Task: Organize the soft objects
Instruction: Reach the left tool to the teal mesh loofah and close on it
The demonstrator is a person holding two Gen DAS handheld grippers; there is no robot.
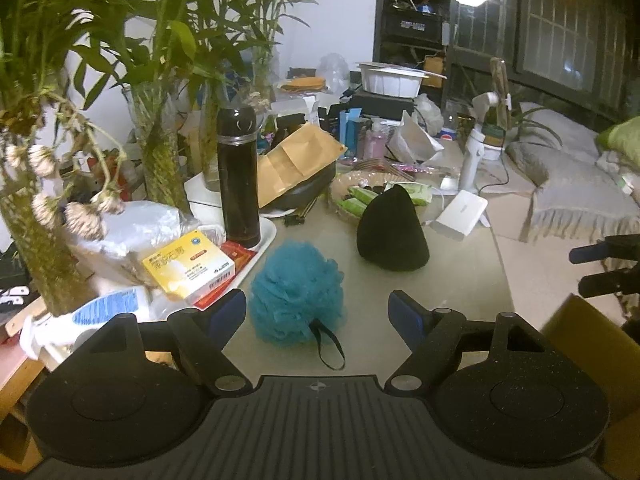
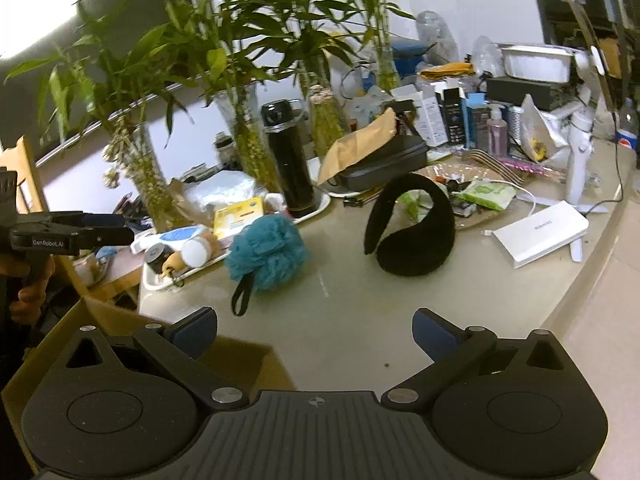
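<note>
A teal bath loofah with a black loop lies on the pale table. It sits between the jaws of my left gripper, closer to the left finger; the jaws are open and no pad presses on it. Black earmuffs stand just beyond, to the right. In the right wrist view the loofah and earmuffs lie ahead of my right gripper, which is open over bare table with nothing between its fingers. A hand holds the left gripper at the far left.
A black flask stands on a white tray beside a yellow box and bamboo vases. A white power bank lies right of the earmuffs. Clutter fills the table's back. A cardboard box sits below the near edge.
</note>
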